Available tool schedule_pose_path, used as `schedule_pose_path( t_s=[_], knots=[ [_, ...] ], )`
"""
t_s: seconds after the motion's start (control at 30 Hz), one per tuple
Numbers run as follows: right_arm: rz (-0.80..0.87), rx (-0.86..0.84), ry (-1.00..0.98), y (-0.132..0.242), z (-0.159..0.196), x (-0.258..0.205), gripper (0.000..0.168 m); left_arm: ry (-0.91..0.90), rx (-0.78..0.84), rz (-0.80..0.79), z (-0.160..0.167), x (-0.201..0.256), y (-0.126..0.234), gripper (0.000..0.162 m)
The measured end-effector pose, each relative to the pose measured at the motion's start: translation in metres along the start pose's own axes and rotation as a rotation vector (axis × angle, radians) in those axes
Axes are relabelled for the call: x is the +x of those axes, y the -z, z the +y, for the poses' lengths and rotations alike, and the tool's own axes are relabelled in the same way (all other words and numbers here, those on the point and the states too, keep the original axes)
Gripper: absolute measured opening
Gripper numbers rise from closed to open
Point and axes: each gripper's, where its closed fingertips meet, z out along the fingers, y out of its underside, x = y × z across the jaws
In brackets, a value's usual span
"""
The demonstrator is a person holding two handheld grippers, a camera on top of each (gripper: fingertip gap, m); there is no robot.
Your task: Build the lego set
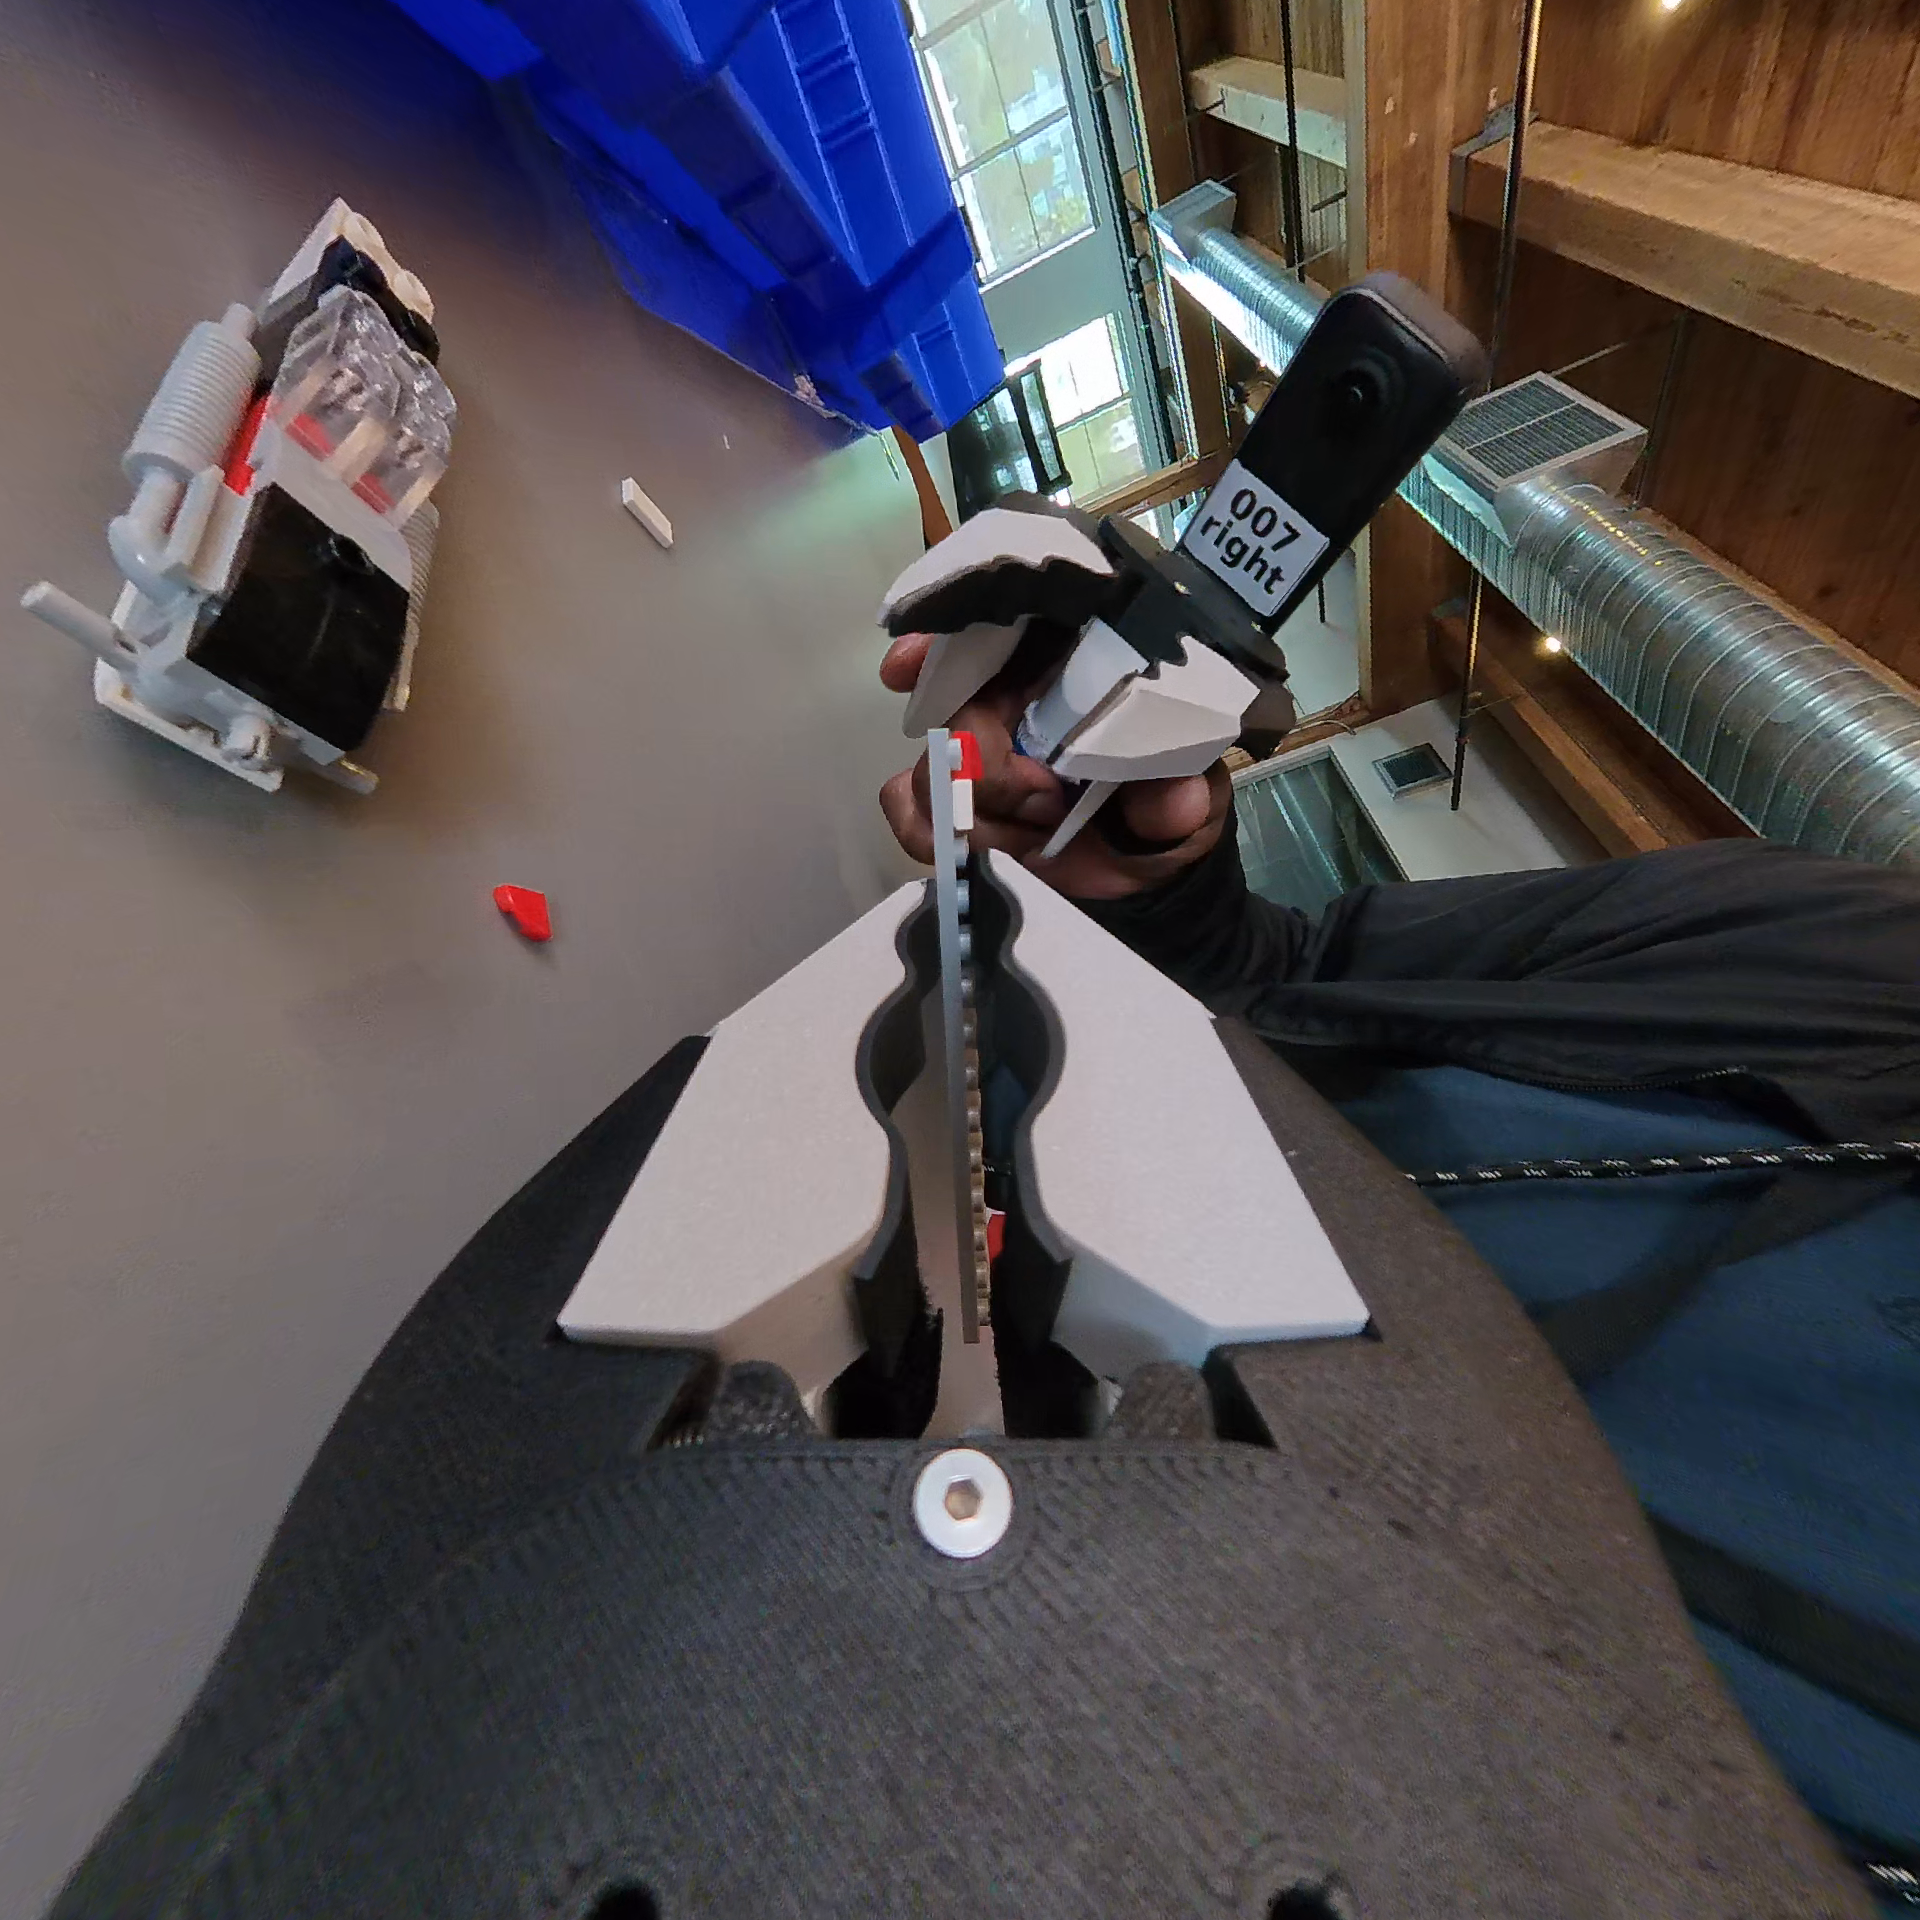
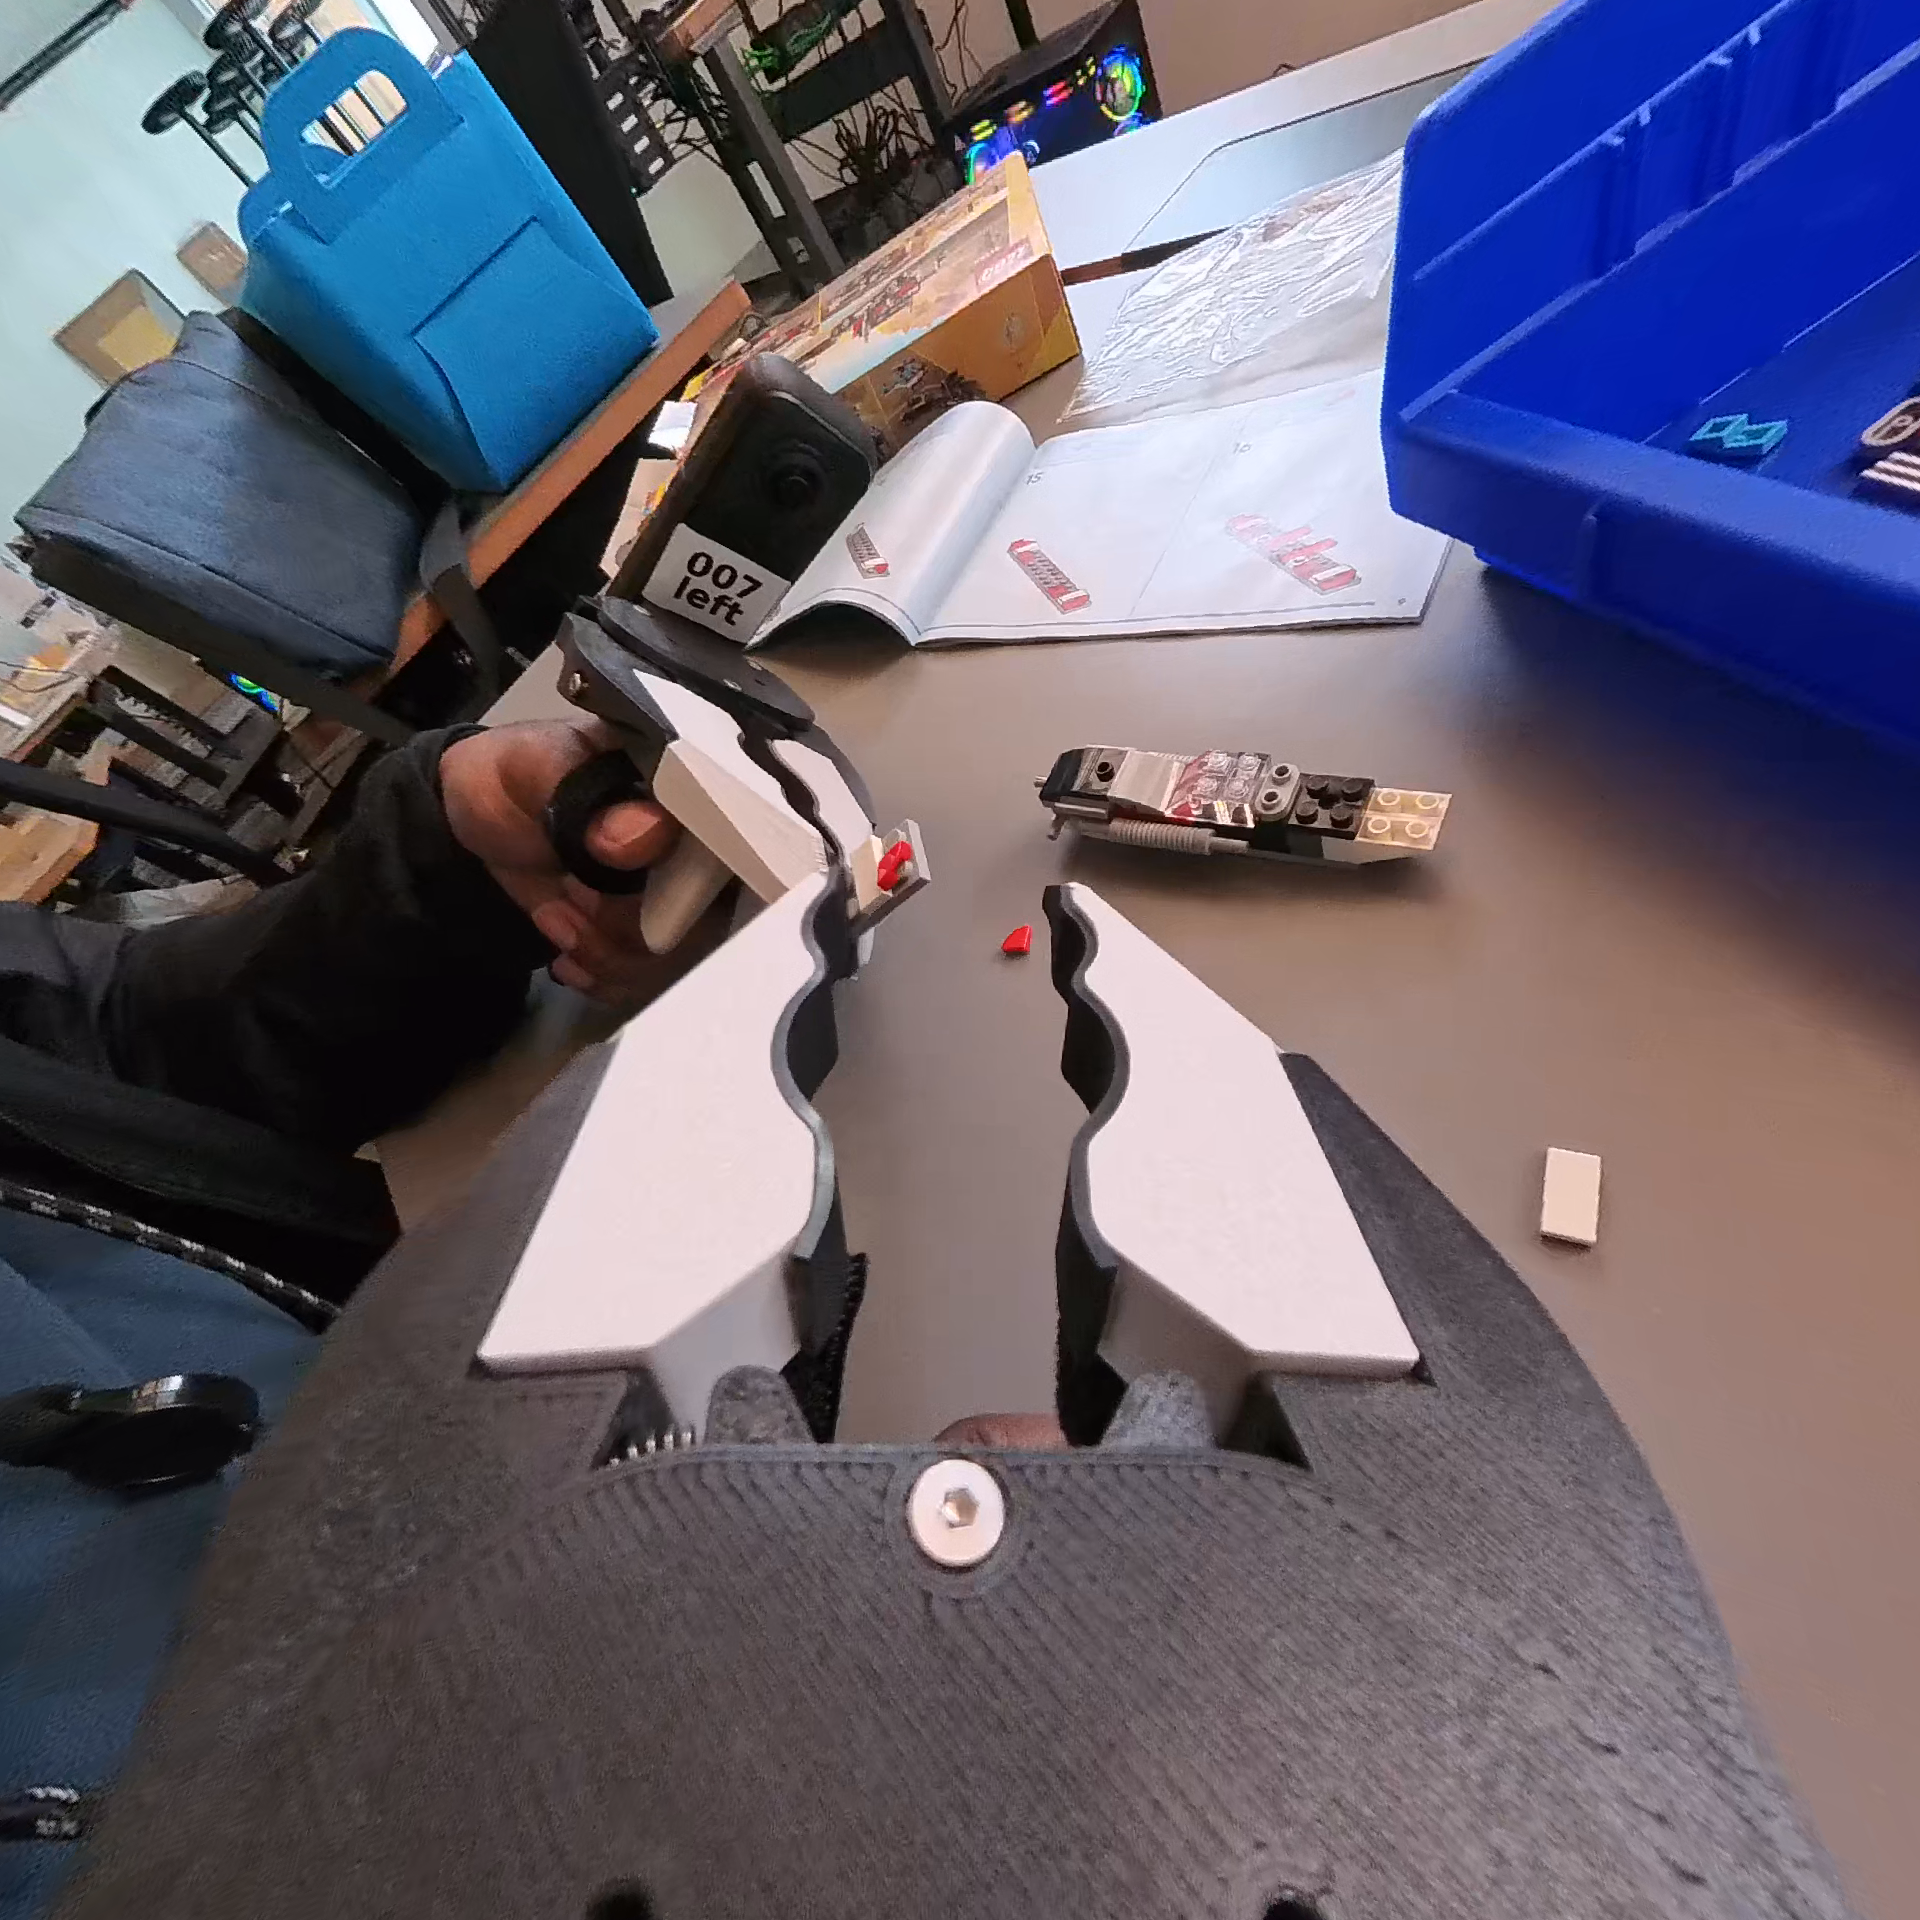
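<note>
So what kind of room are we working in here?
Likely a converted loft workshop or lab: exposed metal ducting under timber beams, and racks of lit electronics behind the grey table.

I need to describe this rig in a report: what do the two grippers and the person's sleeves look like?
Both the left gripper and right gripper have white angular jaws with wavy black inner pads on ribbed black bodies with a silver screw. Each carries a black camera with a white sticker. Sleeves are black.
</note>
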Motion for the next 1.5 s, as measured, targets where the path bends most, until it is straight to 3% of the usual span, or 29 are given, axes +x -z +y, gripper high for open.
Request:
schedule_pose_path(
  t_s=[0.83,1.5],
  knots=[
    [-0.137,-0.006,-0.228,-0.007,0.003,-0.017,0.040,-0.035,-0.021,0.004,0.003,0.003,-0.002,0.007],
    [-0.198,-0.008,-0.343,-0.012,0.007,-0.015,0.009,-0.055,-0.039,0.006,0.006,0.005,-0.004,0.007]
  ],
)
